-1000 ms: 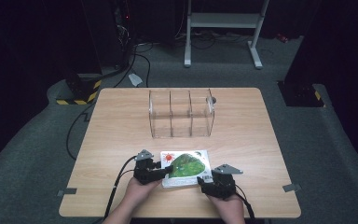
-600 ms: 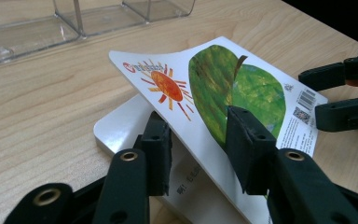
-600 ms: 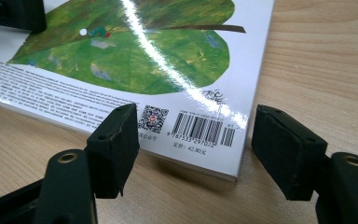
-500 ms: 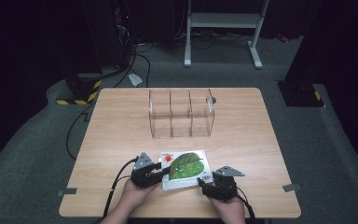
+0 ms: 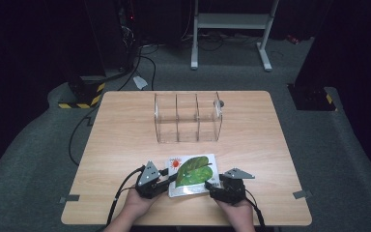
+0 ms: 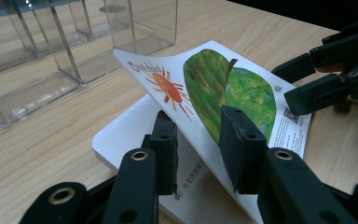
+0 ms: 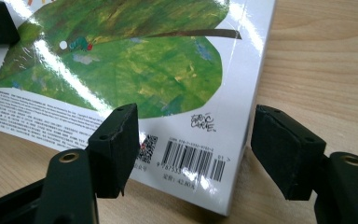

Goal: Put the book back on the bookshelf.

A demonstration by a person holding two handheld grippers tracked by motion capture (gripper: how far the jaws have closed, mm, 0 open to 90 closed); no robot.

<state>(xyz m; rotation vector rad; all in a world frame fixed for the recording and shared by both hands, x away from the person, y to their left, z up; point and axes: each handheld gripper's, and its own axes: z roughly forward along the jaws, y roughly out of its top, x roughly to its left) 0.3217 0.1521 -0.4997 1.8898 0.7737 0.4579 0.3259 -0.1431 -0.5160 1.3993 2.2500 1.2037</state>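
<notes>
Glossy picture book (image 5: 193, 175), near table (image 5: 125, 140) edge; cover lifted, pinched by left gripper (image 6: 198, 154), jaws just closing. Right gripper (image 7: 193, 149) straddles barcode corner, seemingly not gripping.

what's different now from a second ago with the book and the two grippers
The left gripper has just been closing its jaws and now pinches the cover of the book, lifting that edge off the pages below. The right gripper has kept its place at the book's barcode corner, jaws apart around it. The book and the clear organizer sit where they were on the table.
</notes>
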